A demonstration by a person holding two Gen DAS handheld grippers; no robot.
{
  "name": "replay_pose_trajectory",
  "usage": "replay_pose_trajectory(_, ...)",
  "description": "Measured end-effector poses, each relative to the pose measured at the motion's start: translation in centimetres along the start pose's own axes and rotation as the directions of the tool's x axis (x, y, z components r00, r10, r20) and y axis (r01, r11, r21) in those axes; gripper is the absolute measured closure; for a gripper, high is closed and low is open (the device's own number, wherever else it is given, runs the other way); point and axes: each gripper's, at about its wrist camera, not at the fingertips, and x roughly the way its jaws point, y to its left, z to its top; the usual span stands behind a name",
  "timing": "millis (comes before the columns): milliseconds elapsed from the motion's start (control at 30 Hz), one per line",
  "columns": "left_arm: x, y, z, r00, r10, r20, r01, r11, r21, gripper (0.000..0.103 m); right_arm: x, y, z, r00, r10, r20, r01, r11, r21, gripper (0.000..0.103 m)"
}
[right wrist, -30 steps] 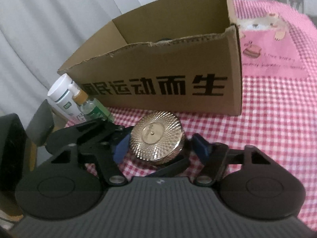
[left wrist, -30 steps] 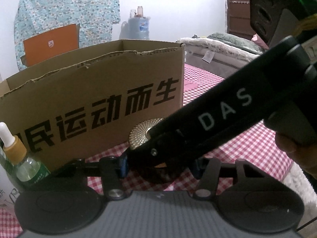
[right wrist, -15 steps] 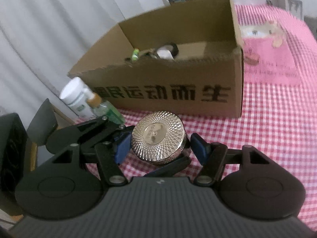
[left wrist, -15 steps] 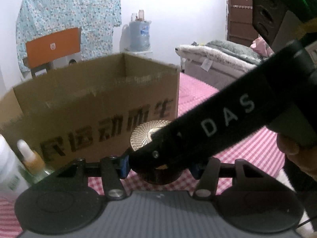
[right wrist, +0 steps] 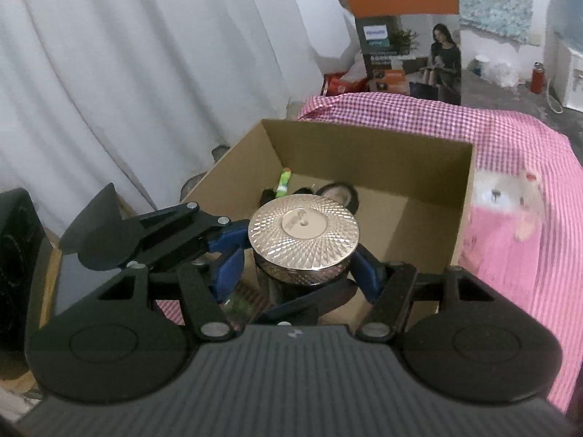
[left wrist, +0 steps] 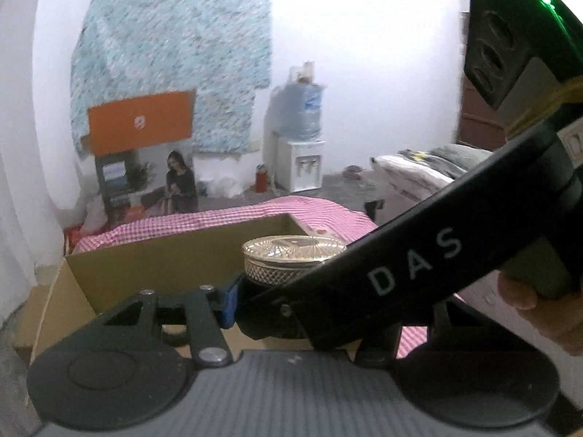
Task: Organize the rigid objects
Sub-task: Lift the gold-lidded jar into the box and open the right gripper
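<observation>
A dark glass jar with a faceted gold lid (right wrist: 303,227) hangs above the near edge of an open cardboard box (right wrist: 364,153). My right gripper (right wrist: 298,271) is shut on the jar's body, a blue pad on either side. My left gripper (left wrist: 291,313) is shut on the same jar (left wrist: 293,251). In the right wrist view it comes in from the left, one blue pad (right wrist: 233,235) against the jar's side. The right gripper's black body (left wrist: 411,266) crosses the left wrist view and hides the left gripper's right finger. A green item (right wrist: 283,182) and a black round thing (right wrist: 339,193) lie in the box.
The box stands on a pink checked cloth (right wrist: 510,138) with a bear print. A white curtain (right wrist: 127,73) hangs close on the left. Behind the table stand an orange printed carton (right wrist: 400,36) and a water dispenser (left wrist: 298,160). A hand (left wrist: 528,302) holds the right gripper.
Both grippers have risen together with the jar, from the cloth in front of the box to above its rim. The bottles beside the box have dropped out of view.
</observation>
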Motion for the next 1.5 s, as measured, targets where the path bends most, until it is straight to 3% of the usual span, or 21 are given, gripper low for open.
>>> replay_pose_trajectory(233, 7.6, 3.7, 2.8, 0.993, 0.021, -0.119, -0.034, 0.994, -0.106, 0.046, 5.3, -5.8, 7.1, 0.989, 0.055, -0.14, -0.053, 0.998, 0.016, 0.04)
replay_pose_trajectory(333, 10.2, 4.7, 3.1, 0.983, 0.025, -0.183, -0.052, 0.988, -0.144, 0.046, 8.5, -7.4, 8.5, 0.979, 0.053, -0.199, -0.048, 0.998, 0.031, 0.047)
replay_pose_trajectory(500, 12.7, 5.8, 2.9, 0.965, 0.03, -0.259, -0.078, 0.981, -0.178, 0.046, 11.8, -9.1, 9.7, 0.958, 0.045, -0.282, -0.038, 0.999, 0.029, 0.047)
replay_pose_trajectory(733, 13.5, 6.6, 3.2, 0.952, 0.038, -0.303, -0.103, 0.974, -0.202, 0.046, 13.4, -9.7, 10.2, 0.945, 0.055, -0.322, -0.042, 0.998, 0.046, 0.048)
replay_pose_trajectory(1233, 14.1, 7.8, 2.8, 0.928, 0.022, -0.373, -0.127, 0.958, -0.258, 0.039, 17.4, -8.7, 10.0, 0.92, -0.046, -0.39, 0.045, 0.999, -0.011, 0.045)
replay_pose_trajectory(1500, 12.7, 7.9, 2.8, 0.941, -0.001, -0.339, -0.104, 0.952, -0.289, 0.028, 16.0, -8.3, 10.9, 0.934, -0.069, -0.351, 0.07, 0.997, -0.009, 0.044)
